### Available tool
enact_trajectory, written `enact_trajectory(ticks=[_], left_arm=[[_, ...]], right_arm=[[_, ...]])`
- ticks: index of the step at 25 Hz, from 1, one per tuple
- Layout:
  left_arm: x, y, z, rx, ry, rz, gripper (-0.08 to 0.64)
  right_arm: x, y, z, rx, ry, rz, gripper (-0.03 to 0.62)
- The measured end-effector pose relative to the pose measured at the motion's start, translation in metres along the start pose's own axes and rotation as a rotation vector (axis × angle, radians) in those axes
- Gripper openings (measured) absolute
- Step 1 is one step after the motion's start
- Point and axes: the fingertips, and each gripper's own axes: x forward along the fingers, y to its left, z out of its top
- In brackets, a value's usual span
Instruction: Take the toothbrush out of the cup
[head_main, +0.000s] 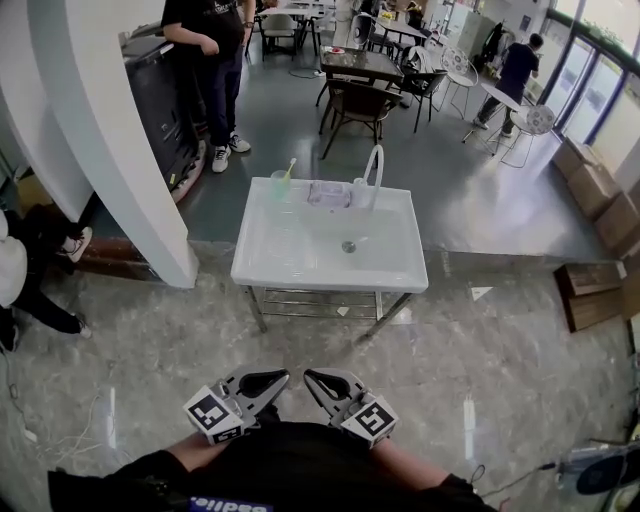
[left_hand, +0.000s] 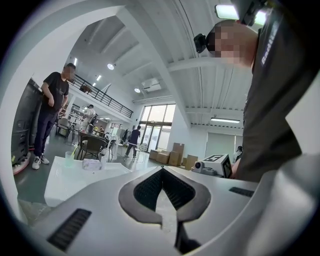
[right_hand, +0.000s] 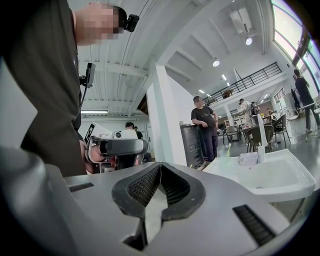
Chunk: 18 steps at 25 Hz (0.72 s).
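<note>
A clear cup (head_main: 280, 184) stands on the back left corner of a white sink (head_main: 290, 262) on a metal stand, with a light green toothbrush (head_main: 289, 168) leaning in it. In the left gripper view the cup (left_hand: 69, 159) is small and far off to the left. The right gripper view shows the cup (right_hand: 227, 156) far off on the sink (right_hand: 280, 186). My left gripper (head_main: 285, 377) and right gripper (head_main: 308, 377) are close to my body, side by side, well short of the sink. Both are shut with nothing between the jaws.
A white faucet (head_main: 375, 170) and a clear dish (head_main: 328, 193) sit at the sink's back edge. A white column (head_main: 110, 140) rises at the left. One person (head_main: 212, 60) stands behind it, another (head_main: 20, 270) is at the left edge. Chairs and tables (head_main: 365, 85) stand beyond.
</note>
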Motion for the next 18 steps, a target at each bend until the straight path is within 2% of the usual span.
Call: enact_trajectory(ticks=[9, 11, 18], left_arm=[[0.004, 0.102, 0.020, -0.012, 0.018, -0.029, 0.009], [0.005, 0.123, 0.027, -0.013, -0.001, -0.038, 0.009], [0.008, 0.180, 0.049, -0.014, 0.004, -0.063, 0.009]], right_arm=[[0.081, -0.052, 0.008, 0.027, 0.019, -0.060, 0.012], [0.097, -0.063, 0.013, 0.033, 0.026, -0.075, 0.012], [0.145, -0.090, 0.028, 0.016, 0.016, -0.111, 0.012]])
